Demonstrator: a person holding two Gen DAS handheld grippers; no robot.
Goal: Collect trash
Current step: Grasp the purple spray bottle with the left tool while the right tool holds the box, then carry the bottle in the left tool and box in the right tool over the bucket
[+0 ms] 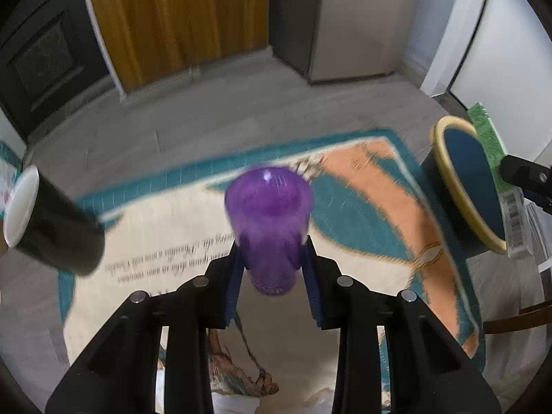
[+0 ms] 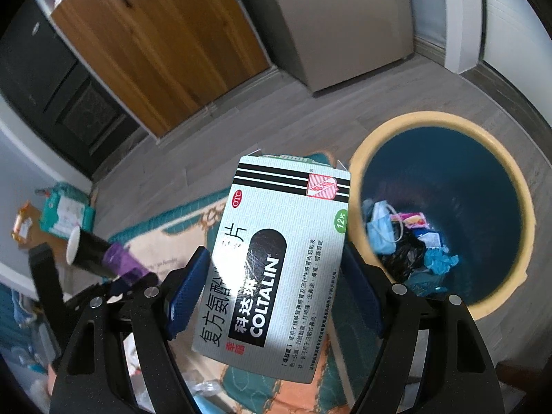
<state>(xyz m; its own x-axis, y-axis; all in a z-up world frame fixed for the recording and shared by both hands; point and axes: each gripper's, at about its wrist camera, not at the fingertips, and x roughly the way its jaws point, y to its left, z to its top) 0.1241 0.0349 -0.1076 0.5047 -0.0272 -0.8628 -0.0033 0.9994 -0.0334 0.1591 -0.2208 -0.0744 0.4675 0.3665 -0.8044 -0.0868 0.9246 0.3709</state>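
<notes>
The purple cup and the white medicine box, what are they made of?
The purple cup looks like glossy, see-through plastic: light glints on its bottom and shines through it. The white medicine box looks like thin printed cardboard, flat with sharp folded edges and a slight sheen. Blur leaves both uncertain.

You can't read the print on the rug [image 1: 165, 262]; it is smeared by blur. The medicine box [image 2: 276, 262] covers the near left rim of the bin [image 2: 496, 179]. In your left view, the bin [image 1: 448, 158] is cut off at the right by that box [image 1: 490, 145].
</notes>
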